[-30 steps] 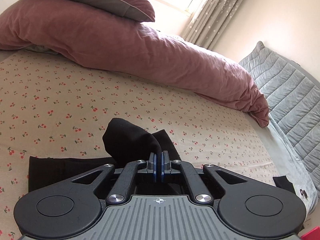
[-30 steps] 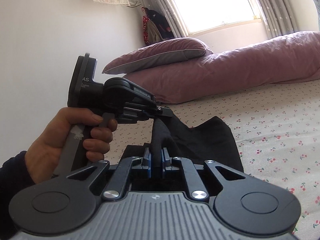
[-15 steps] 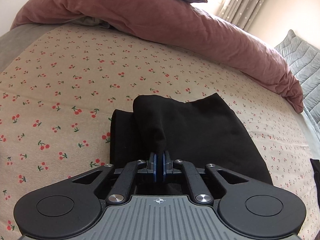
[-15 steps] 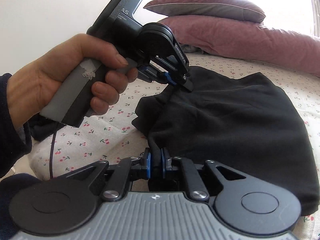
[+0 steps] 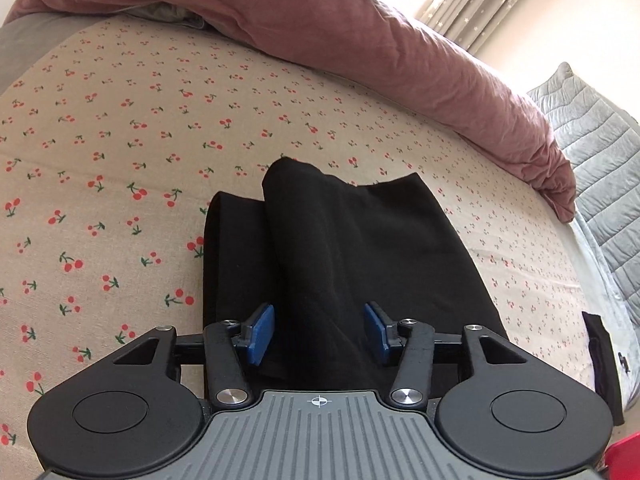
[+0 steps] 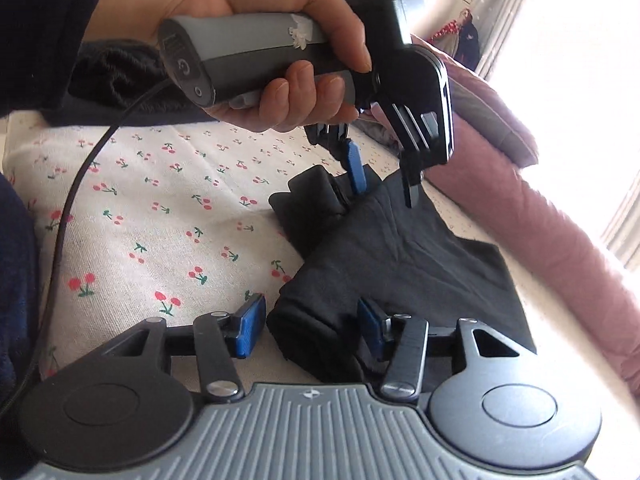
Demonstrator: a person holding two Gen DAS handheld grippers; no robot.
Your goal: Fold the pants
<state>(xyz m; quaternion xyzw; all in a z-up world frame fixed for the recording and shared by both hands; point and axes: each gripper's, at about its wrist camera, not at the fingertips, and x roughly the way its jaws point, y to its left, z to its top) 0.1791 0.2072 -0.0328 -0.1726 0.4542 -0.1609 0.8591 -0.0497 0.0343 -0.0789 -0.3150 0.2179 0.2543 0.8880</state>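
Observation:
The black pants [image 5: 360, 248] lie folded on the cherry-print bed sheet [image 5: 120, 140]; they also show in the right wrist view [image 6: 412, 268]. My left gripper [image 5: 319, 332] is open, its blue pads either side of a raised ridge of the cloth, not pinching it. My right gripper [image 6: 310, 330] is open over the near corner of the pants. The left gripper [image 6: 384, 178], held in a hand, shows in the right wrist view with its jaws apart just above the far edge of the pants.
A long mauve duvet roll [image 5: 400, 52] and a pillow lie along the far side of the bed. A grey quilted cushion [image 5: 600, 140] is at the right. A small black item [image 5: 600, 356] lies near the bed's right edge. A cable [image 6: 72, 200] hangs from the left gripper's handle.
Both grippers have opened and let go of the pants. The folded layer now rests on the lower layer on the bed.

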